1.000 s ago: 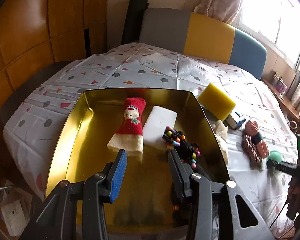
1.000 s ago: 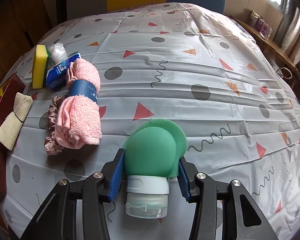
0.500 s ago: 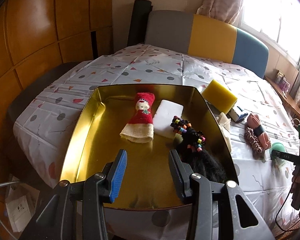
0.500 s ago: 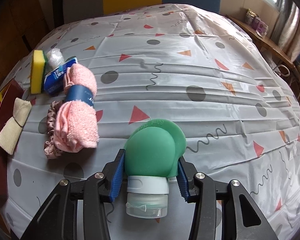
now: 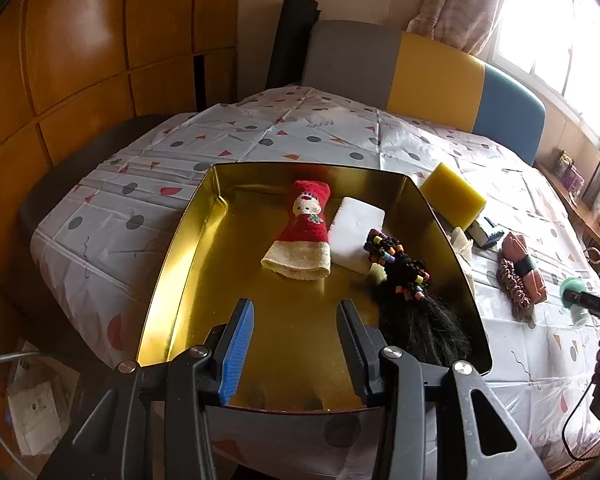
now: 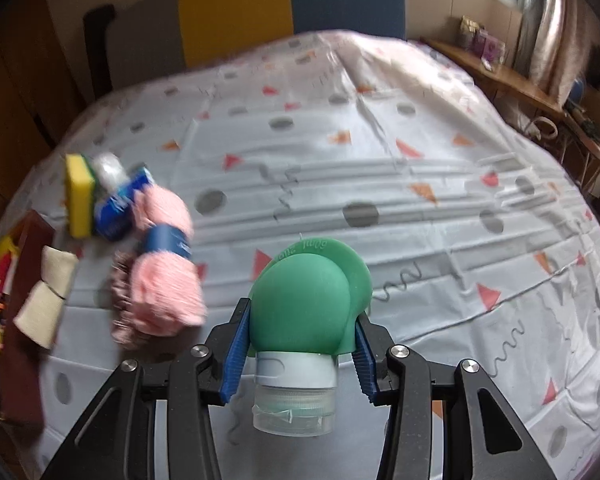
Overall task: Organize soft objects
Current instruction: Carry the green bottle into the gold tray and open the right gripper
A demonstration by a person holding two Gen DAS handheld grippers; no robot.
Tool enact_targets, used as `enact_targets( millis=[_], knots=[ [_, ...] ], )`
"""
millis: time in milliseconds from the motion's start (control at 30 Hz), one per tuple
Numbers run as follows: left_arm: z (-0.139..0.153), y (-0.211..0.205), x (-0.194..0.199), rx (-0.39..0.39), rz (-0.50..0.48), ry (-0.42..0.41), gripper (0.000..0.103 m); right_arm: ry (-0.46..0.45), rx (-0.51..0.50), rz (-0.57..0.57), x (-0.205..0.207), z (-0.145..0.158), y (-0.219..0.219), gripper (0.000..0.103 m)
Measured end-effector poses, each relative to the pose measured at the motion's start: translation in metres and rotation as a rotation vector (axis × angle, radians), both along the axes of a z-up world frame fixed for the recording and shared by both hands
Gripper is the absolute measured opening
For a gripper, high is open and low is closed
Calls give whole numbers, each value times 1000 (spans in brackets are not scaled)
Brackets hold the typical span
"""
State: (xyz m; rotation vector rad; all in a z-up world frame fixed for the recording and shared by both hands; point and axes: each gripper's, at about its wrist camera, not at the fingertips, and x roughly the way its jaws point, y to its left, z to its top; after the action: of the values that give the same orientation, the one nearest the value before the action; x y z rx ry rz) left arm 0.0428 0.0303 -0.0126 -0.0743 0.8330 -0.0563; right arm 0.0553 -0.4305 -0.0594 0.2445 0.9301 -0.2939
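Observation:
A gold tin tray [image 5: 172, 264] holds a red doll sock [image 5: 302, 232], a white sponge block [image 5: 356, 228] and a black wig with coloured beads [image 5: 410, 292]. My left gripper [image 5: 296, 332] is open and empty, above the tray's near end. My right gripper [image 6: 298, 348] is shut on a green squeeze bottle [image 6: 304, 312], held above the tablecloth; it also shows at the right edge of the left wrist view [image 5: 576, 292]. A pink towel roll [image 6: 166, 264], a pink scrunchie [image 6: 120, 300], a yellow sponge [image 6: 78, 196] and a beige cloth [image 6: 46, 292] lie right of the tray.
A blue tissue pack [image 6: 120, 204] and a clear plastic wad [image 6: 108, 168] lie by the yellow sponge. The patterned tablecloth [image 6: 380, 184] covers the table. A grey, yellow and blue bench back [image 5: 420, 76] stands behind. A wooden shelf [image 6: 512, 80] runs at the right.
My left gripper has pulled back and risen, so the whole tray shows. My right gripper has lifted with the green bottle and swung, blurring the view.

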Motion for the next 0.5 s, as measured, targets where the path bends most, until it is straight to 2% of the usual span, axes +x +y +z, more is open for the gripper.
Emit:
enact_targets(
  millis=[133,233,500],
  knots=[
    [-5,4,0,-16,9,12,43,-68,12,58,-6,28,24,47],
    [-7,9,0,-27,17,15,43,-114,39,143,-5,49,54,47],
    [0,39,1,-37,91,-12,43,-148,152,493,14,71,185,47]
  ],
)
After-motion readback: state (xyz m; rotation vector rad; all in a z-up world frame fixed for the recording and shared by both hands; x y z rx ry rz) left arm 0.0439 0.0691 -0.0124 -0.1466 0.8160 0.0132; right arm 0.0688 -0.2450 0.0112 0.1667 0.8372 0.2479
